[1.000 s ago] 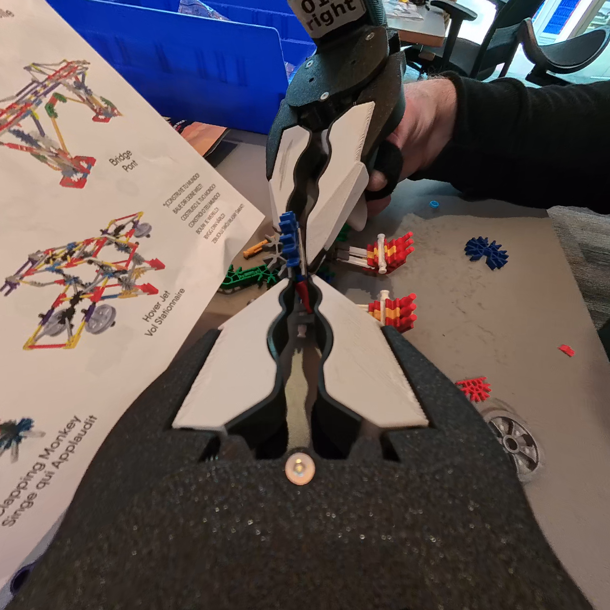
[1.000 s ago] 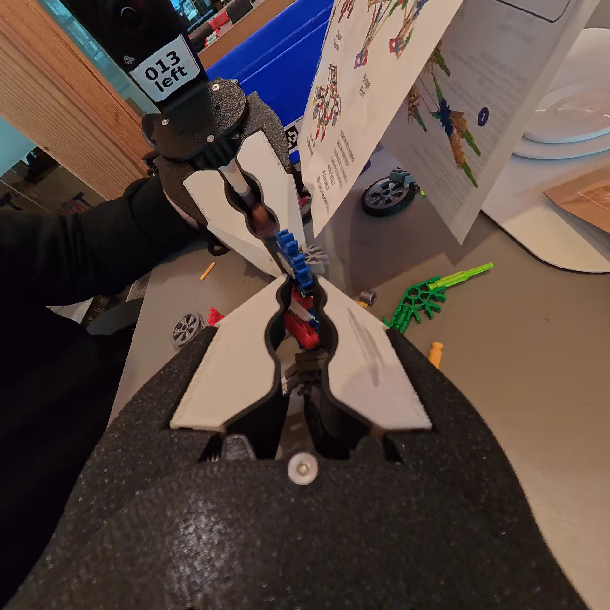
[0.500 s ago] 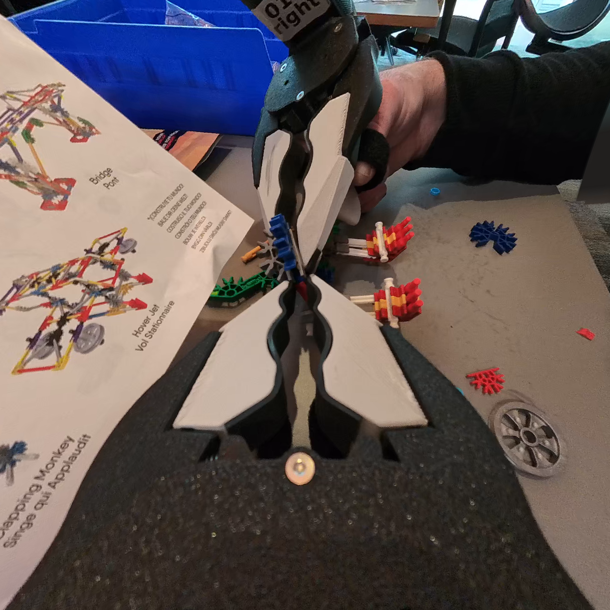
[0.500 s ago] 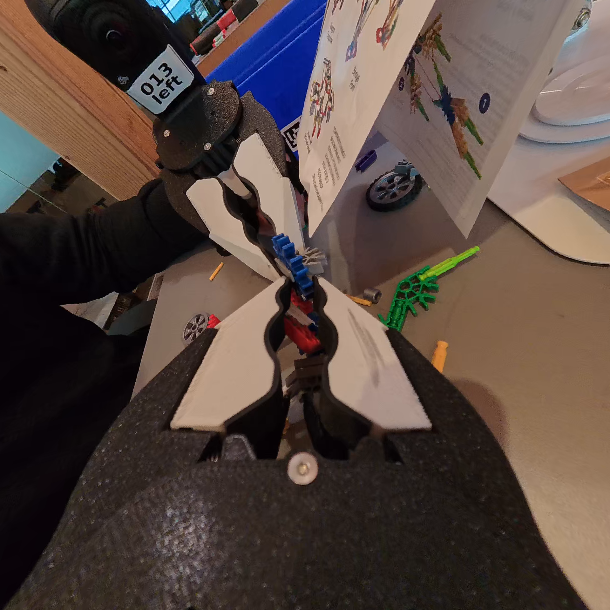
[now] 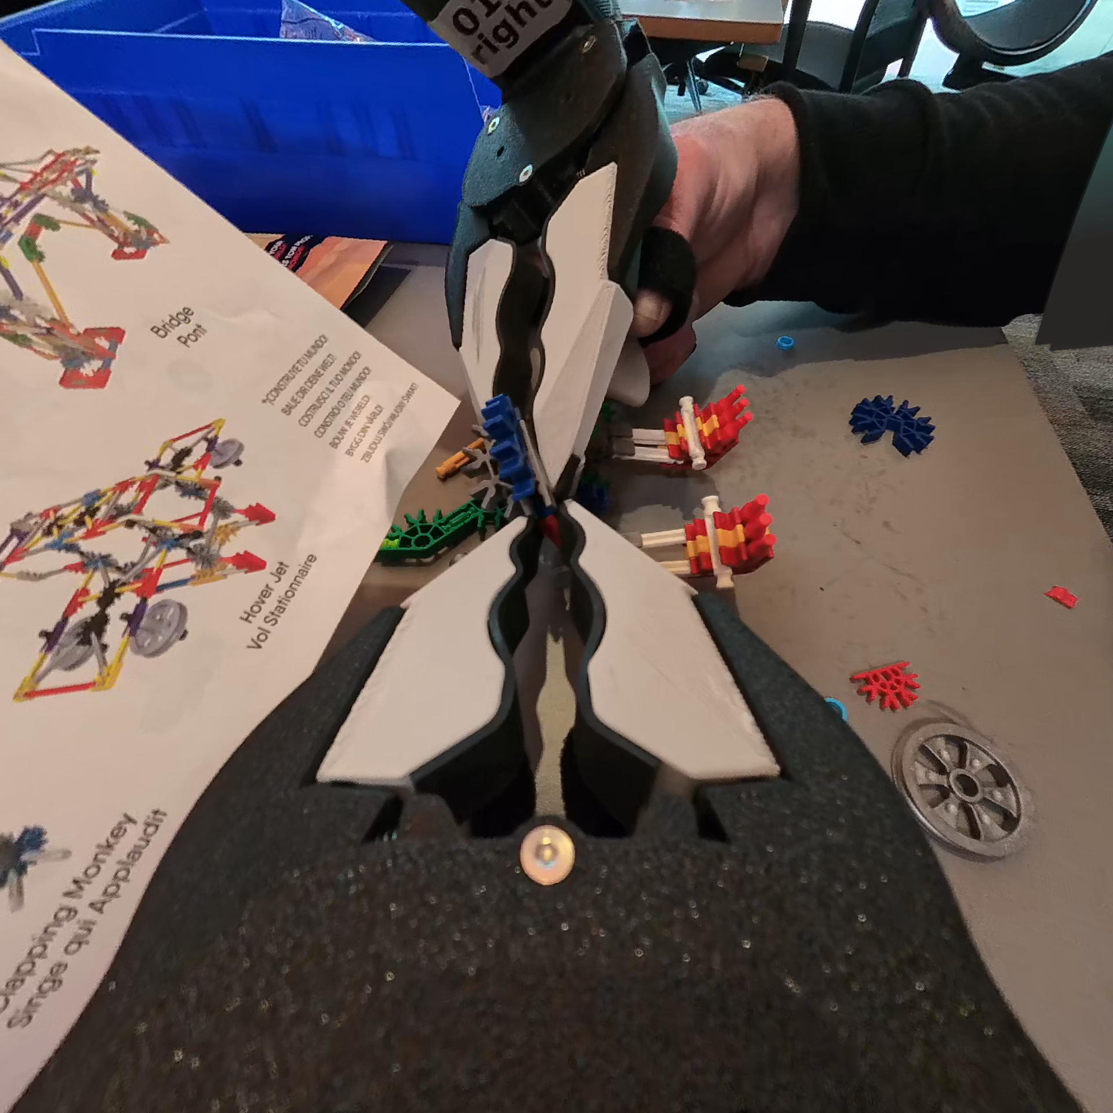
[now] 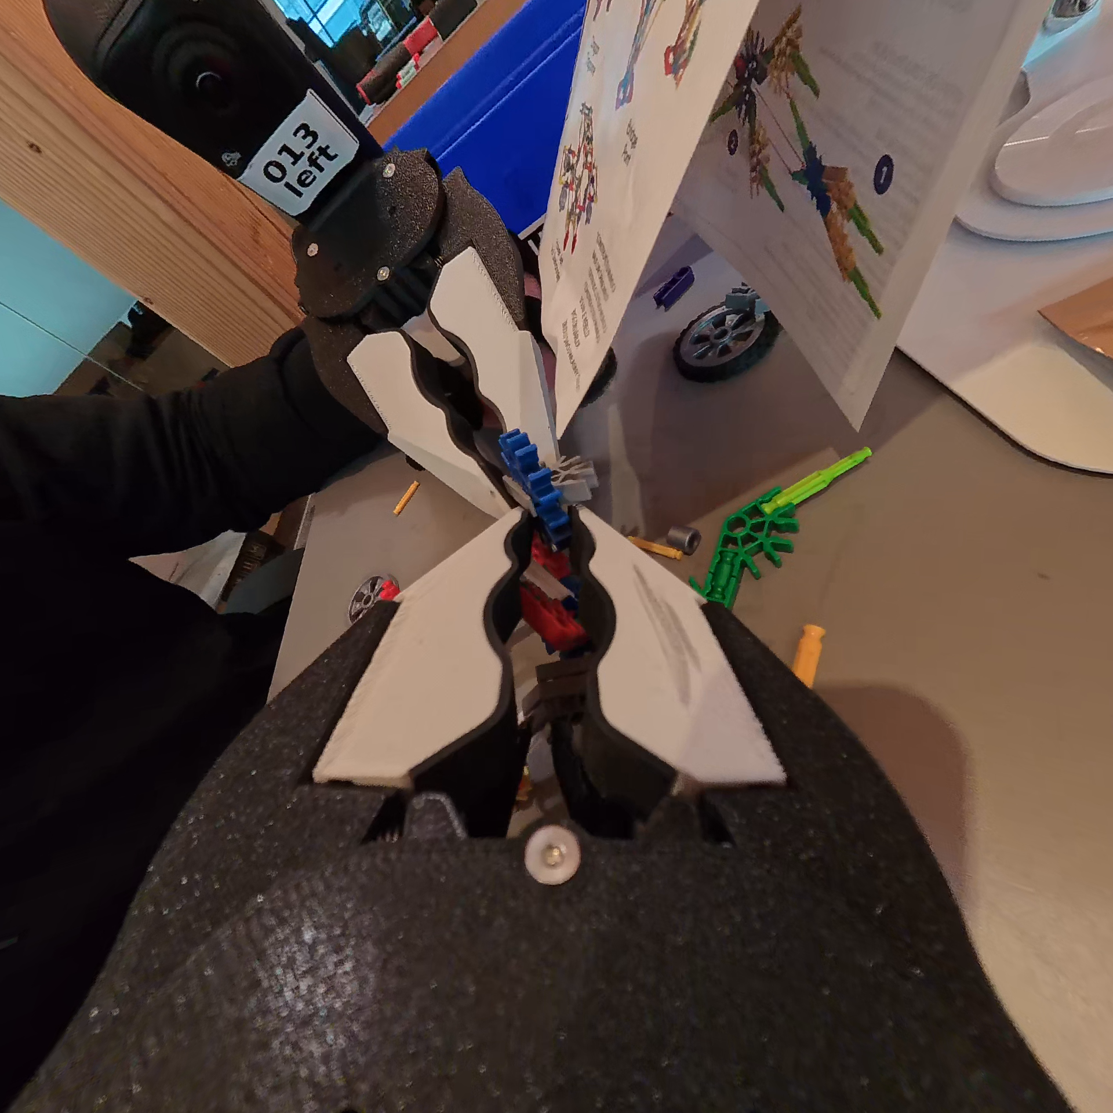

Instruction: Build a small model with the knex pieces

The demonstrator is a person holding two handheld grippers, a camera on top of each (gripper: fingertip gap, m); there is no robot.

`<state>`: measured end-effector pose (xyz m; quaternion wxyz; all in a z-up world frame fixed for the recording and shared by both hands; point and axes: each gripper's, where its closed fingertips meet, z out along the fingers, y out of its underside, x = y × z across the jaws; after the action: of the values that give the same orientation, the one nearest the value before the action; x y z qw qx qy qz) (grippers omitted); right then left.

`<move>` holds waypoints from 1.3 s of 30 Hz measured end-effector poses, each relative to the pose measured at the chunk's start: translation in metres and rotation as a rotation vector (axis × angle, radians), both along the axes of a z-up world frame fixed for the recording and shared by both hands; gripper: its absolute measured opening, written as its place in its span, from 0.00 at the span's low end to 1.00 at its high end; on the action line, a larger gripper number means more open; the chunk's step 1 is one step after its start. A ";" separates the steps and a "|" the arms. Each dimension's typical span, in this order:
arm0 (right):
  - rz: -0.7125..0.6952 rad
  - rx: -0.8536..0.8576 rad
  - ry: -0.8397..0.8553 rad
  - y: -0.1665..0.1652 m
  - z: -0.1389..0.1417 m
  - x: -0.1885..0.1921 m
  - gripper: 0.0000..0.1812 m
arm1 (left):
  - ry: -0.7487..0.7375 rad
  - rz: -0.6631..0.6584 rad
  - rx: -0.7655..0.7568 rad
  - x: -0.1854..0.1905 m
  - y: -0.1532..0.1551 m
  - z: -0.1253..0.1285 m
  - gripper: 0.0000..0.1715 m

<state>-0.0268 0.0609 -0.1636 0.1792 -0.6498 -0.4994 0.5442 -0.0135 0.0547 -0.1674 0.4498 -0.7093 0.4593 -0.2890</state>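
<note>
grey table (image 5: 903, 542), blue bin (image 5: 271, 120), office chairs (image 5: 843, 36)

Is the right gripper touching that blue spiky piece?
Touching. In the right wrist view the right gripper has its tips closed on the blue spiky piece, with no gap; the left gripper meets it from the other side.

- Your left wrist view looked forward and down along the left gripper (image 5: 545, 518), close over the table (image 5: 903, 542), facing the right gripper (image 5: 545, 476) tip to tip.
- Your right wrist view looked back the opposite way along the right gripper (image 6: 545, 530), equally close.
- Both shared the blue gear (image 5: 506, 448) (image 6: 536, 482), green piece (image 5: 439, 530) (image 6: 747, 542) and leaflet (image 5: 180, 421) (image 6: 692, 180).
</note>
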 end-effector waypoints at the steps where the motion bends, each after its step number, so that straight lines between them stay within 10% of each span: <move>1: 0.002 -0.004 0.000 0.000 0.000 0.000 0.04 | 0.002 -0.002 0.002 0.000 0.000 0.000 0.02; 39: -0.003 0.070 0.013 0.000 0.000 0.001 0.06 | 0.017 0.025 0.009 -0.001 0.005 0.000 0.05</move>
<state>-0.0256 0.0613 -0.1633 0.2062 -0.6404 -0.5159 0.5303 -0.0143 0.0601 -0.1675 0.4530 -0.7154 0.4553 -0.2751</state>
